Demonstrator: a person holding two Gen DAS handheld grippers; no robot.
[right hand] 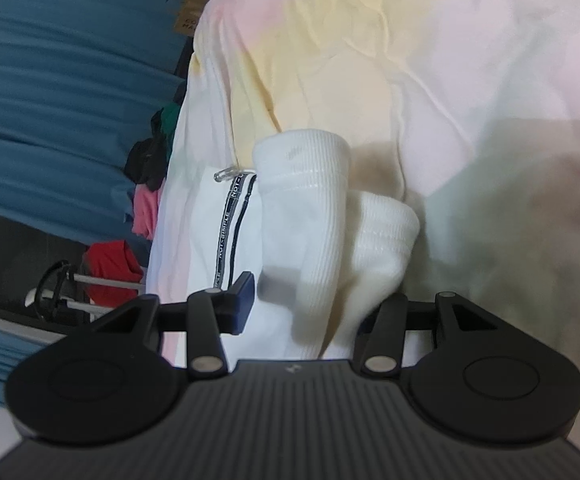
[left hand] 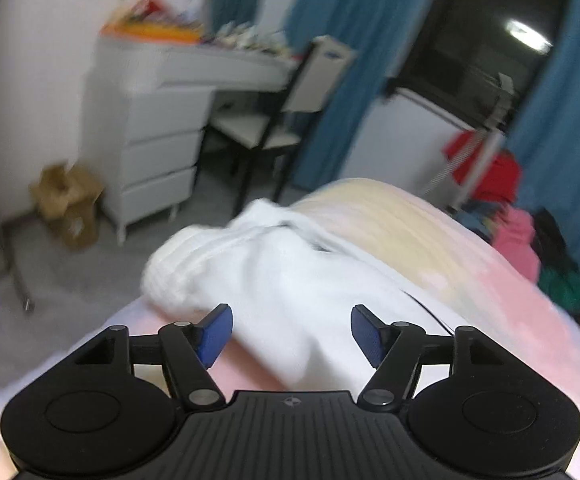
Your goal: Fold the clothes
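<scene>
left tool (left hand: 291,334) is standing wide, pads clear of the white garment (left hand: 282,280) lying between and ahead of them on the bed (left hand: 489,280). right tool (right hand: 309,304) is sitting part open; garment (right hand: 329,220) is bunching between its fingers, the right pad hidden, so grip unclear. beyond: a chair (left hand: 274,120), drawers (left hand: 150,152), curtains (left hand: 341,60).

Grey dresser (left hand: 146,136), blue curtains (left hand: 353,60)
</scene>
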